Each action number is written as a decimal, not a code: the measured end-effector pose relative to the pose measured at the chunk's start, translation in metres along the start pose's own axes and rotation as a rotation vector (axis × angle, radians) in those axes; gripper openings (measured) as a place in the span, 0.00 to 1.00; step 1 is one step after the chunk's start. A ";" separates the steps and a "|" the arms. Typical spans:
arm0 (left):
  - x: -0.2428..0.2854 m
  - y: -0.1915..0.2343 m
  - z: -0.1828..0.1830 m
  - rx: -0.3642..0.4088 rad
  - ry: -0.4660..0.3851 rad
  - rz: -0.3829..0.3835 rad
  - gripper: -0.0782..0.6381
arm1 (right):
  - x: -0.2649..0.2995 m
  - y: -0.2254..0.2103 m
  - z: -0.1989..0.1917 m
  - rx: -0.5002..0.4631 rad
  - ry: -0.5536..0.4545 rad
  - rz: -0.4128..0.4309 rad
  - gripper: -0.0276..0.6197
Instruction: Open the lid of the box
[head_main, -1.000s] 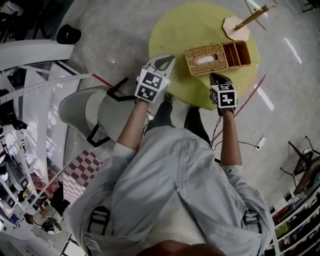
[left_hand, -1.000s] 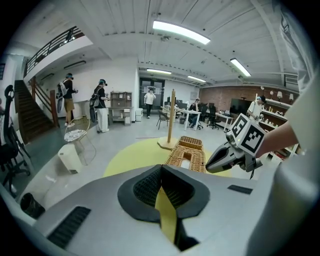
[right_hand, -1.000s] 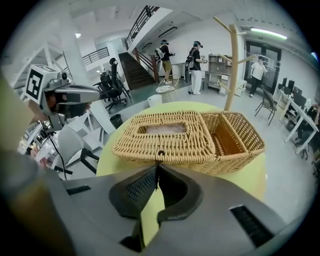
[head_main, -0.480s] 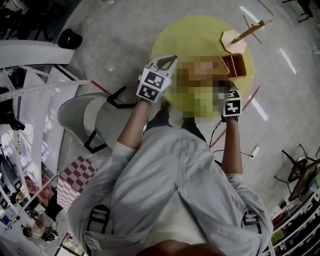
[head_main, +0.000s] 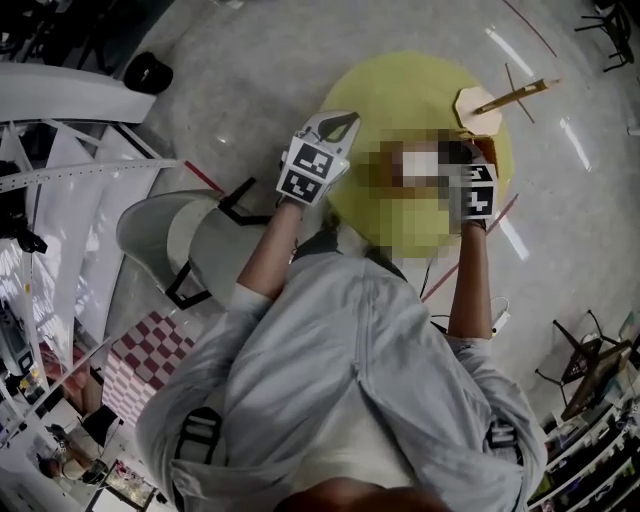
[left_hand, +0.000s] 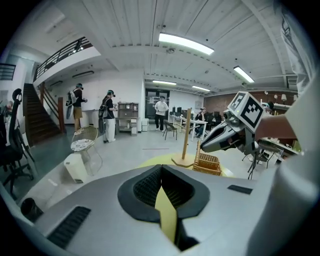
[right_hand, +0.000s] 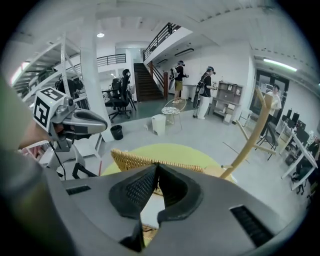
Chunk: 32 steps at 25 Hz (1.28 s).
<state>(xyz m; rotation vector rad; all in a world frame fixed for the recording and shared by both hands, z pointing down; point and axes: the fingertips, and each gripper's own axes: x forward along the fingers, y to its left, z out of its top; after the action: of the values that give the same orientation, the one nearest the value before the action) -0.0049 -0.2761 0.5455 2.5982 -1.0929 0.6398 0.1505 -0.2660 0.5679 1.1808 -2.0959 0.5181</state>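
Note:
The wicker box (left_hand: 208, 162) stands on the round yellow table (head_main: 400, 90); in the head view a mosaic patch covers it. My right gripper (head_main: 462, 150) reaches over the box's right part. In the right gripper view its jaws (right_hand: 156, 167) are pinched together on the wicker lid's edge (right_hand: 130, 161), with white tissue (right_hand: 149, 212) showing below them. My left gripper (head_main: 348, 118) hovers off the table's left edge, apart from the box. Its jaws (left_hand: 161, 168) are shut with nothing between them.
A wooden stand (head_main: 482, 108) with a slanted stick sits at the table's far right, close to the box. A grey chair (head_main: 190, 235) is on my left. A cable and power strip (head_main: 495, 318) lie on the floor at right. People stand far off (right_hand: 206, 85).
My right gripper has moved forward from the table's near edge onto the box. The left gripper has stayed by the table's left edge.

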 end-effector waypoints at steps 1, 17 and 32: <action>0.001 0.004 -0.001 -0.004 0.002 0.002 0.15 | 0.006 -0.003 0.005 -0.005 -0.001 -0.003 0.10; 0.011 0.051 -0.045 -0.081 0.085 0.027 0.15 | 0.130 -0.031 0.012 0.084 0.121 0.044 0.10; -0.004 0.048 -0.086 -0.125 0.161 0.053 0.15 | 0.179 -0.030 -0.020 0.065 0.329 0.020 0.13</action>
<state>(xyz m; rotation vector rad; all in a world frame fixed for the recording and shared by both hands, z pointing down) -0.0682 -0.2732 0.6214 2.3742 -1.1168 0.7532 0.1172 -0.3751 0.7107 1.0324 -1.8220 0.7409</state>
